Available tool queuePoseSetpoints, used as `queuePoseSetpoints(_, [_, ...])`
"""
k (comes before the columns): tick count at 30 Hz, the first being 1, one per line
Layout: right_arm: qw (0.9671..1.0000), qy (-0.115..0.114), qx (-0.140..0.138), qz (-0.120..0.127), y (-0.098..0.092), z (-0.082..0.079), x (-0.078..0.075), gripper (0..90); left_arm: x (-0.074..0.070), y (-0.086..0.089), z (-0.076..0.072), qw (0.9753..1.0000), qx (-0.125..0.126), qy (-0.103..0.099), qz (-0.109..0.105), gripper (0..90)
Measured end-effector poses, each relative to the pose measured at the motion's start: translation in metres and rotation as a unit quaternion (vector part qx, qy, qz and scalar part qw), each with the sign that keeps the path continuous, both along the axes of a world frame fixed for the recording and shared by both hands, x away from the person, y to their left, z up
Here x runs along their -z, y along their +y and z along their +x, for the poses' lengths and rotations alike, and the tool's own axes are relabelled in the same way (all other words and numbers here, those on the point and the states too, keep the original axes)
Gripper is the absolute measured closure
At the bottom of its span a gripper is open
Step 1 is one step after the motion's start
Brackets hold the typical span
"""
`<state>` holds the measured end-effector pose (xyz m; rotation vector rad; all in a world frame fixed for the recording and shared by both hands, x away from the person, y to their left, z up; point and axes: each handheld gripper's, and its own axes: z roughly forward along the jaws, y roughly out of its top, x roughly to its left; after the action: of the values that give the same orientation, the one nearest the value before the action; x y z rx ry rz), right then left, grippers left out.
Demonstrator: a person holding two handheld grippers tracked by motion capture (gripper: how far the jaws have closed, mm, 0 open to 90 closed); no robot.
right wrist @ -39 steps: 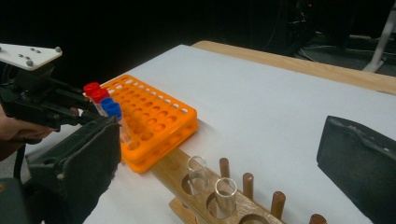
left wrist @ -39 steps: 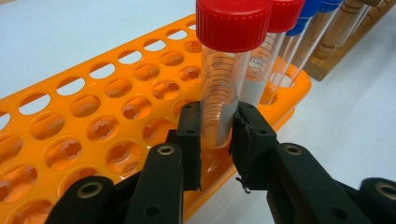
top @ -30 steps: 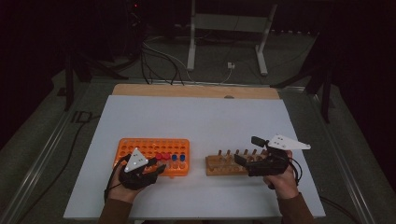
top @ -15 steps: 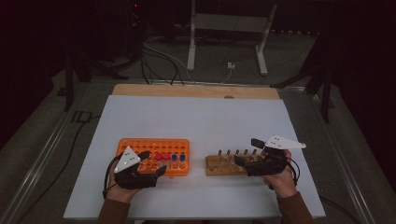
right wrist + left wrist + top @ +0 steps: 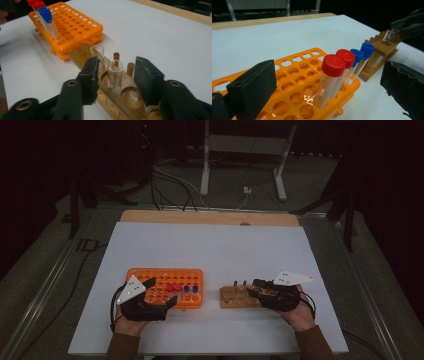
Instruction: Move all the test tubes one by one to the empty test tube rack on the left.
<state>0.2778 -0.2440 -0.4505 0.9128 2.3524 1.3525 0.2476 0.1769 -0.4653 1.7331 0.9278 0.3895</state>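
An orange tube rack (image 5: 150, 292) (image 5: 297, 82) holds two red-capped tubes (image 5: 334, 67) and two blue-capped tubes (image 5: 365, 48) in a row near its right end. My left gripper (image 5: 161, 293) (image 5: 327, 75) is open over the rack's front edge, its jaws wide on either side of the nearest red-capped tube. A wooden rack (image 5: 239, 298) (image 5: 117, 90) stands to the right, with two clear open glass tubes (image 5: 115, 72) in it. My right gripper (image 5: 256, 288) (image 5: 118, 75) is open, its jaws flanking the nearer glass tube with a gap on each side.
Everything stands on a white table top (image 5: 210, 250) with a wooden strip (image 5: 210, 217) at the far edge. Wooden pegs (image 5: 130, 68) rise beside the glass tubes. Beyond the table are a metal stand (image 5: 245, 160) and floor cables (image 5: 165, 185).
My left gripper has shifted slightly left at the orange rack. My right gripper has edged left and lower over the wooden rack. Both stay open.
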Motion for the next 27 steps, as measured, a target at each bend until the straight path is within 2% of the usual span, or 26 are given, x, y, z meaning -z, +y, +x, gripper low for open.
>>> queuePoseSetpoints(8, [0.9994,-0.018,-0.004,-0.029,0.008,0.000,0.004,68.1,-0.003,0.003,-0.001,0.9998,-0.009,-0.004,-0.017,1.9])
queuePoseSetpoints(15, [0.9990,-0.028,-0.010,-0.033,0.012,-0.001,0.008,73.5,-0.003,0.004,-0.002,0.9996,-0.015,-0.009,-0.024,1.7])
queuePoseSetpoints(21, [0.9985,-0.036,-0.011,-0.039,0.014,-0.002,0.009,74.7,-0.003,0.004,-0.003,0.9995,-0.019,-0.013,-0.023,1.4])
queuePoseSetpoints(27, [0.9988,-0.032,-0.009,-0.036,0.014,-0.002,0.008,75.5,-0.002,0.004,-0.002,0.9996,-0.018,-0.011,-0.018,1.4])
